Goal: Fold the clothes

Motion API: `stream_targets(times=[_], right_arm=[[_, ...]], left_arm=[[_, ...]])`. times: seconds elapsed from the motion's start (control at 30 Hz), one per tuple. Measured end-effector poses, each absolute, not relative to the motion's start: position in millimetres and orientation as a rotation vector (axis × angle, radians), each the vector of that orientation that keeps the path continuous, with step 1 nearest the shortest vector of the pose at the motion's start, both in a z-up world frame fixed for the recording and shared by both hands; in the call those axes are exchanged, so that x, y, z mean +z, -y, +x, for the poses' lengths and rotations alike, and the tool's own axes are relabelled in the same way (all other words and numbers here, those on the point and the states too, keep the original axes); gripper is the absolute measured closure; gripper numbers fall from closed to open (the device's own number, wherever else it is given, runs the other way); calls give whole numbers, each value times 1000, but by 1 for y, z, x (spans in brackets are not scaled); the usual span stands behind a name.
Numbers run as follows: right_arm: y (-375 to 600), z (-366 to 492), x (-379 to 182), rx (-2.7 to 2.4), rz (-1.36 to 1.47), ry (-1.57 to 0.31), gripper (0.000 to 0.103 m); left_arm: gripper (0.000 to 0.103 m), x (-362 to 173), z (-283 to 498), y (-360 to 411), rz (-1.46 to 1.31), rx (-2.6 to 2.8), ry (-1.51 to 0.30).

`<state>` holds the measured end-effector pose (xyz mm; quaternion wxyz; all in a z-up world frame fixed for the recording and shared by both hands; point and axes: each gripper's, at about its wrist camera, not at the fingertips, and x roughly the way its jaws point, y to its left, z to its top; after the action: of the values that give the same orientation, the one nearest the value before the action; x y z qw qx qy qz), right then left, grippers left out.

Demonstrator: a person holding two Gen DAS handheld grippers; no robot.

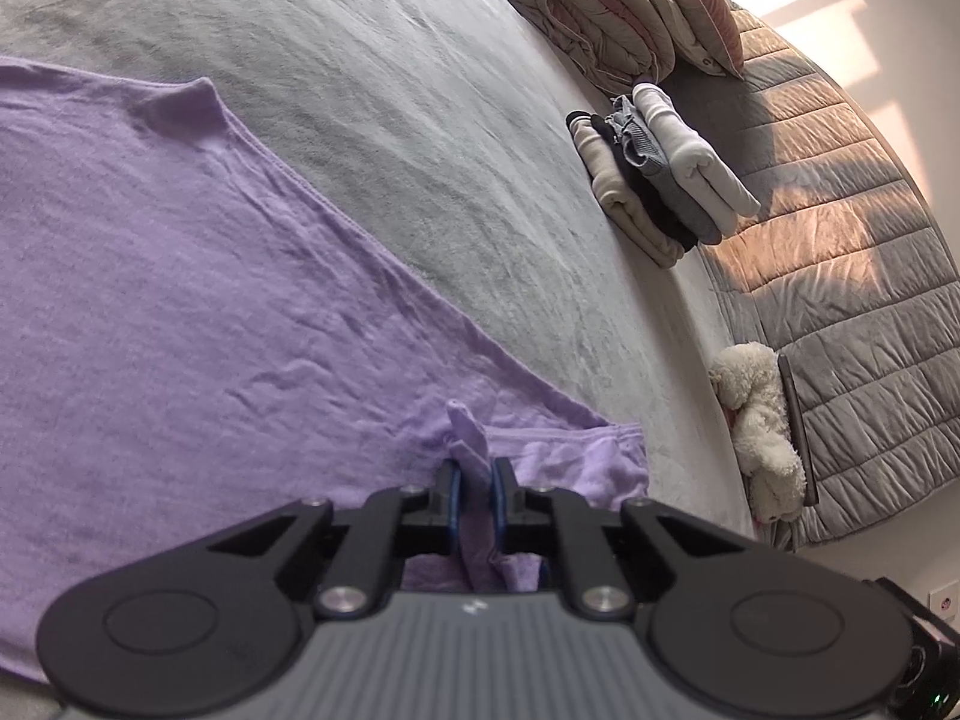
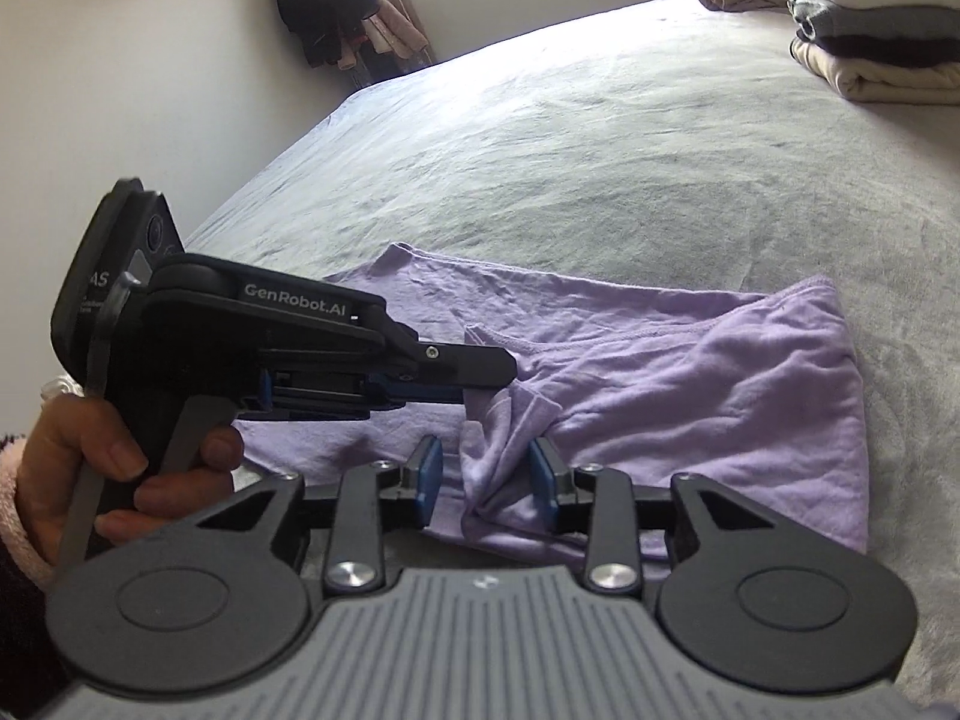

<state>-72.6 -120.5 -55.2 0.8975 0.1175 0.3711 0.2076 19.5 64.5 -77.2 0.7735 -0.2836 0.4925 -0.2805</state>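
Observation:
A lilac garment [image 1: 180,300] lies spread on the grey bed cover [image 1: 420,120]. In the left wrist view my left gripper [image 1: 476,480] is shut on a raised pinch of its fabric near the hem corner. The right wrist view shows that left gripper [image 2: 489,384] from the side, held by a hand [image 2: 120,468], its fingers clamped on the lilac garment [image 2: 690,372]. Just below it a bunched fold of the same cloth stands between the blue pads of my right gripper [image 2: 486,474]. The jaws are apart: the right pad touches the fold and the left pad stands clear of it.
A stack of folded clothes [image 1: 660,180] [image 2: 882,18] sits near the bed's far side. Folded quilts and a pillow [image 1: 600,12] lie beyond it. A white plush toy [image 1: 759,426] rests by a grey quilted cover [image 1: 840,240]. Clothes hang on a rack [image 2: 336,0] by the window.

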Motion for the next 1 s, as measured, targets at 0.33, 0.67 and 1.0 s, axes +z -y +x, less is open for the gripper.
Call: stream_targets(times=[0.33,0.67,1.0], right_arm=[[128,-75,-57,374,234,-735,91],[117,-76,-46,462,255,-710,92],[97,-98,-49,398,21,-667,59]], left_arm=[[87,-78,22,-69,-665,-613,-1076],[71,-79,22,-81,-742,-616,-1073],[72,-76,22,-78,-729,-628,-1077]])
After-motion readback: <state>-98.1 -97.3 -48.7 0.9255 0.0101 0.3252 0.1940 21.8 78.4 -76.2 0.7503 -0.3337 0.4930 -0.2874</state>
